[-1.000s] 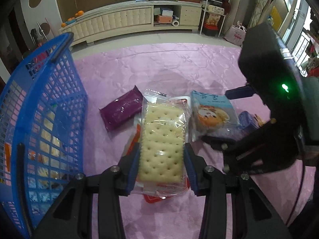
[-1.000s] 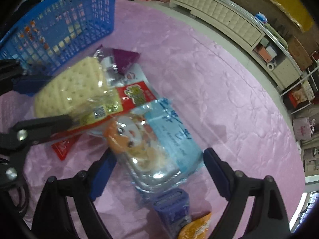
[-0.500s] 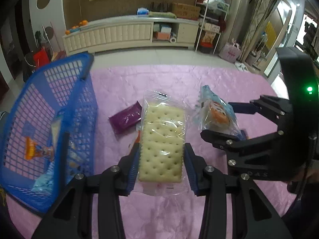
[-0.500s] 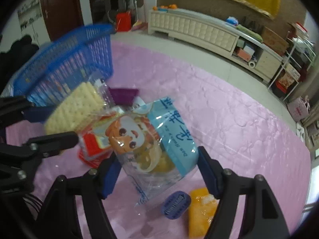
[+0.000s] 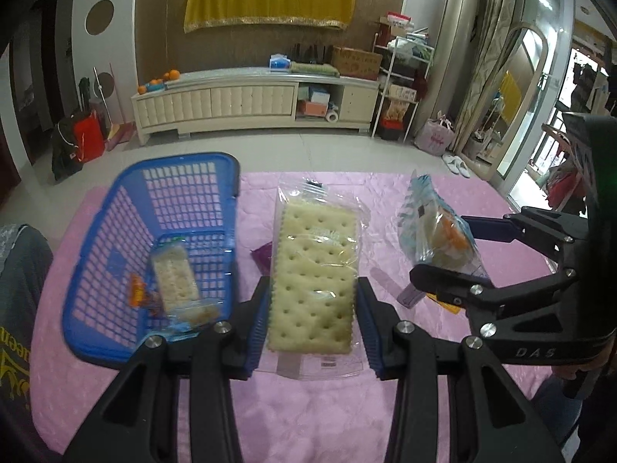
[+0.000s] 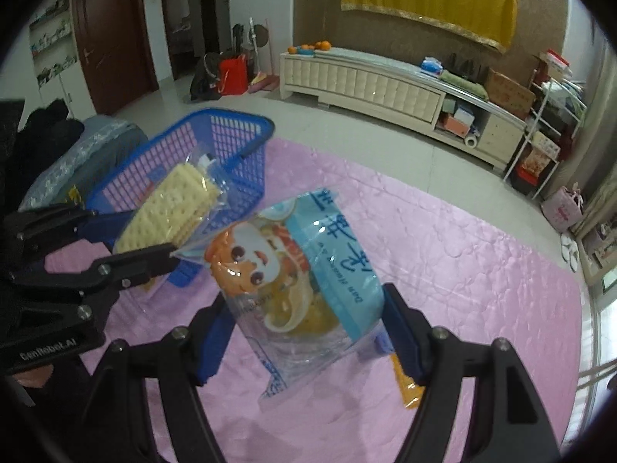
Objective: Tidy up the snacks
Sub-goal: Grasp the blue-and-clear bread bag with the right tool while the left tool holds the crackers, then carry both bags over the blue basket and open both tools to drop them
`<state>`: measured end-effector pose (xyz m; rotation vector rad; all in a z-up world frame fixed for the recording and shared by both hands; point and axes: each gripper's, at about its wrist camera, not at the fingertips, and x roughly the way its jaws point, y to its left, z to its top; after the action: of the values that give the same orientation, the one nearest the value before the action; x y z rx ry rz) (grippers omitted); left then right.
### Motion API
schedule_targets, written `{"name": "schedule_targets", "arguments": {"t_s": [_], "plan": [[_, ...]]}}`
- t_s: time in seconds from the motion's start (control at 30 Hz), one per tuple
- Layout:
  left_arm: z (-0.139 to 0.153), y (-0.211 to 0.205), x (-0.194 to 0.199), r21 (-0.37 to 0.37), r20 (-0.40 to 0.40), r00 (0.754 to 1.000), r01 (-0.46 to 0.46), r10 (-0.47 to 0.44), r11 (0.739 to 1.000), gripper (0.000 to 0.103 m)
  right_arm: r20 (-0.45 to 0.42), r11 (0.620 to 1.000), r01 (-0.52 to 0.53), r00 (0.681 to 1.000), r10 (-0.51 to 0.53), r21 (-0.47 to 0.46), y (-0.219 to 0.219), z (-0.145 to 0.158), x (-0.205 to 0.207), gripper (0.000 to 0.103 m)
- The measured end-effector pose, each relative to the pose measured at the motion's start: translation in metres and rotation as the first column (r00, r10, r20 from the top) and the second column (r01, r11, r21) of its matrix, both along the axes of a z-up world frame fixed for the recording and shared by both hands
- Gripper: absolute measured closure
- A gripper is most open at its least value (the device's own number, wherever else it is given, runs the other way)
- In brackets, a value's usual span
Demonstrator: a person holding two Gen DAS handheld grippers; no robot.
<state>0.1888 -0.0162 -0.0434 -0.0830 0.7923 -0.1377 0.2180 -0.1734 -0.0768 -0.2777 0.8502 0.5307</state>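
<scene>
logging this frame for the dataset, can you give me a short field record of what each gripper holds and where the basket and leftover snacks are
left gripper: shut on cracker pack, lifted
right gripper: shut on blue snack bag, lifted
basket: blue, on pink cloth, left of both grippers
basket contents: cracker pack and other snacks
left on cloth: purple pack, orange pack
</scene>
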Motion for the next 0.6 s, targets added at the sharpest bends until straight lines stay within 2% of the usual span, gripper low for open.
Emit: {"name": "schedule_targets", "arguments": {"t_s": [0.27,0.6], "plan": [[0.027,0.053,-0.028,0.009,0.058,0.998,-0.019,0.018,1.0,0.063,0.005,0.999,0.001,1.0,-0.001,0.051,0.038,0.022,-0.021,0.027],[0.039,0.118,-0.035,-0.014,0.071,0.994,-0.087,0.088,0.996,0.063,-0.017,0.996,-0.042,0.999,0.044,0.078,0.1,0.029,-0.02,0.027]]}}
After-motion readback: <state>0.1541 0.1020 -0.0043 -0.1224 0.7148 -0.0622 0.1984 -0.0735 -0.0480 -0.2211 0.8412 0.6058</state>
